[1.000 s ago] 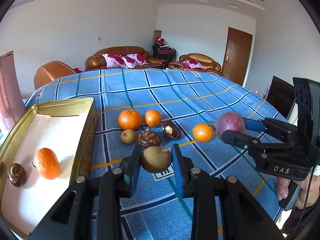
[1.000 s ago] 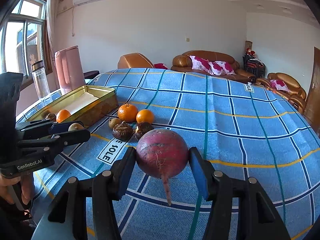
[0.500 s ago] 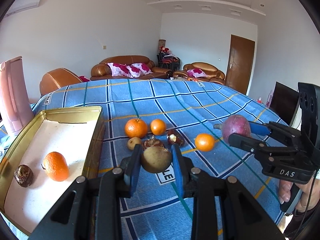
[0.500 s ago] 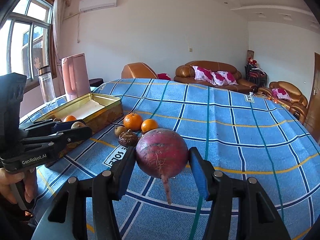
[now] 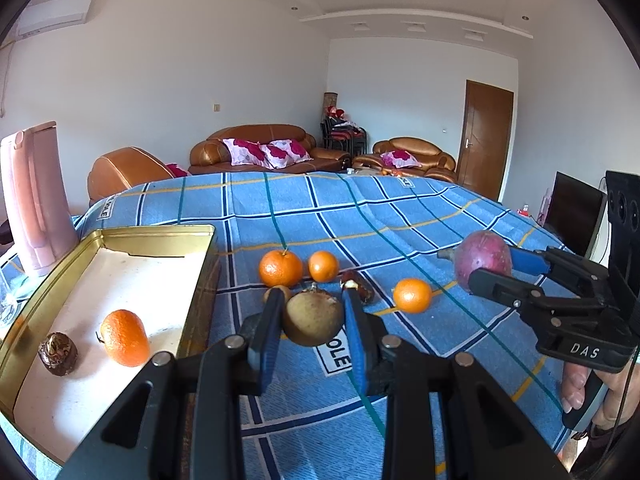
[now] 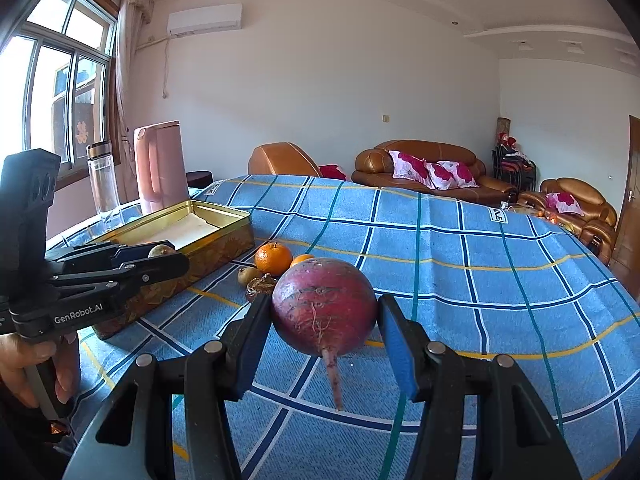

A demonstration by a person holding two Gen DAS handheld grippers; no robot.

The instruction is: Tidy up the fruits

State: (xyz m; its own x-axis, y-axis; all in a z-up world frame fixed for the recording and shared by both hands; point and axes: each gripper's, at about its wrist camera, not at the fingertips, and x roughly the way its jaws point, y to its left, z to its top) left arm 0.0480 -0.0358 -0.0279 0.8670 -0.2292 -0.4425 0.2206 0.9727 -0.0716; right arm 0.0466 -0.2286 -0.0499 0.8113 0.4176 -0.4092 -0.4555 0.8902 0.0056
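While clamped, the round beet (image 6: 324, 306) shows purple-red skin, thin taproot.

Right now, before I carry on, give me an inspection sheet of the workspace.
Surface: blue checked cloth covers the table.
Job's things: gold tin holds one orange and a dark brown fruit; three oranges and some small brown fruits lie loose on the cloth.
Clutter: pink kettle and clear bottle behind the tin.
Grippers: left gripper shut on a brownish round fruit; right gripper shut on a red-purple root; both held above the cloth.
Cables: nothing seen.
Surroundings: brown leather sofas, window, wooden door.
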